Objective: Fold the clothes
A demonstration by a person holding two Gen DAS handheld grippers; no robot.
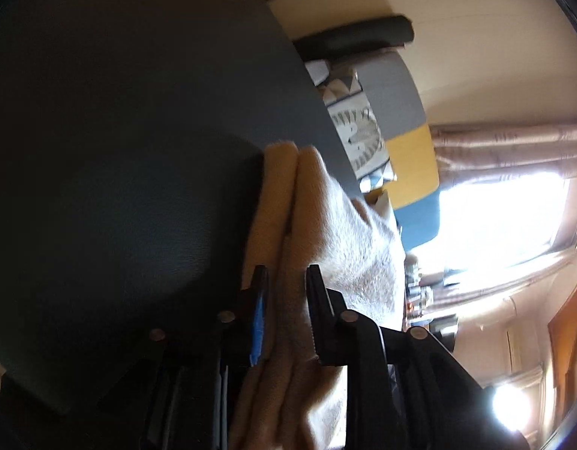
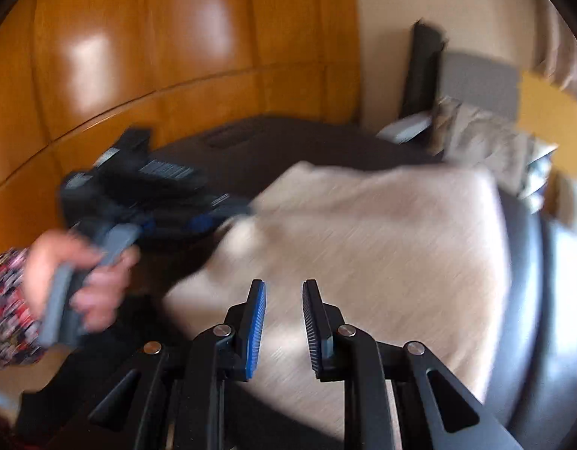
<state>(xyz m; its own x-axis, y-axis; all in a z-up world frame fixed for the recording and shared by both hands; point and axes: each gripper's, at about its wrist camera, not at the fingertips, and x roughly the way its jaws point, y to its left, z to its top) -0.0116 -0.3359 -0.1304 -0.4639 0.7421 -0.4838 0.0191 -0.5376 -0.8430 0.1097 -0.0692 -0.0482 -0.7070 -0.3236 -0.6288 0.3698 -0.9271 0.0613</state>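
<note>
Cloth: a beige garment (image 2: 378,247) lies spread on the dark table (image 2: 273,138), with one edge gathered up at the left gripper.
Cloth, left wrist view: the garment (image 1: 288,232) is bunched in folds and runs between the two fingers and on toward the camera; the table (image 1: 119,150) fills the left of this view.
Left gripper: the left gripper (image 1: 286,281) has its fingers a small way apart with the folds between them. Whether the pads press on the cloth I cannot tell; the gap looks slightly wider than the bunch.
Left gripper, right wrist view: it (image 2: 228,213) is blurred, at the cloth's left corner, held by a hand (image 2: 82,273) in a patterned sleeve (image 2: 7,300).
Right gripper: the right gripper (image 2: 284,300) hovers over the near part of the cloth, fingers a little apart, nothing between them.
Step, as I judge: the left side is being carried or laid over; the fold is not finished.
Risk 1: if the left hold is loose, the bunched edge may slip out and drop short, leaving a crooked fold.
Risk 2: several layers are caught together, so pulling could drag the whole garment across the table instead of folding it.
Risk 3: the right gripper pins nothing, so the near edge may shift.
</note>
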